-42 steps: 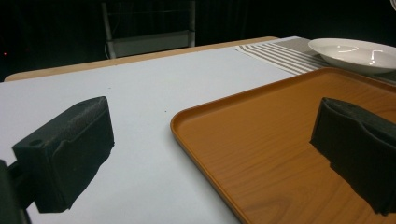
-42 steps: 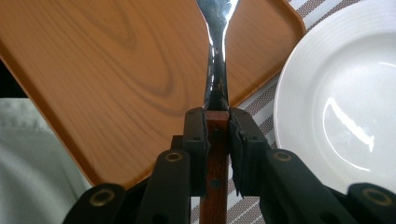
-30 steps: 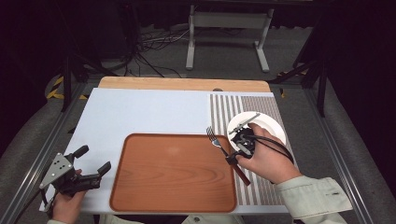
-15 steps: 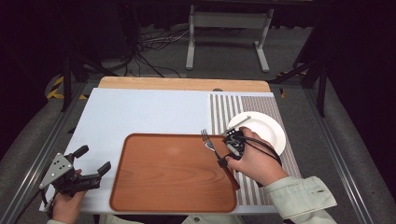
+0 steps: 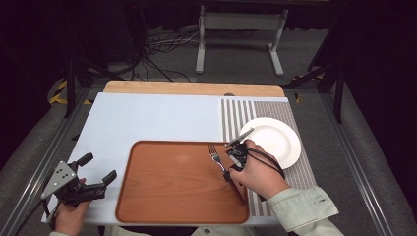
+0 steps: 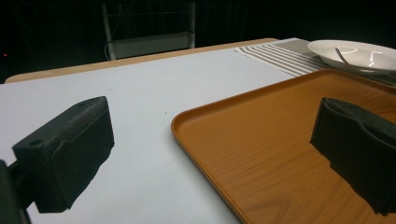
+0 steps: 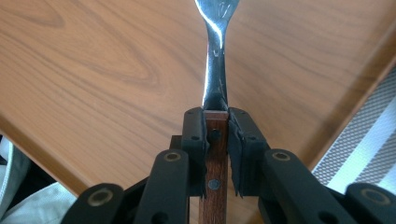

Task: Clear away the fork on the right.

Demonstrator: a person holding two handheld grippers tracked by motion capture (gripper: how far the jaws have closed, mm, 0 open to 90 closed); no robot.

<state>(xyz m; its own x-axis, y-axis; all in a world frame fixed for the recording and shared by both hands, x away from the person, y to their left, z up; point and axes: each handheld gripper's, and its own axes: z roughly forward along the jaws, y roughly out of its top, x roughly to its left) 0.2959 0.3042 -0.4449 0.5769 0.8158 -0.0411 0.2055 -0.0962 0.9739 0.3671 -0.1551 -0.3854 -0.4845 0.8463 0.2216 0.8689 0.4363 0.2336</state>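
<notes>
Up close, right tool [image 7: 215, 135] around fork [image 7: 215, 70].

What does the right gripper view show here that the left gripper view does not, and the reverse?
The right gripper view shows the right gripper with its fingers shut on the wooden handle of a fork, the metal neck reaching out over the tray.

The left gripper view shows the left gripper with its fingers wide apart and nothing between them, the pale blue table mat, and a white plate on the striped placemat.

Both views take in the brown wooden tray and the striped placemat.
</notes>
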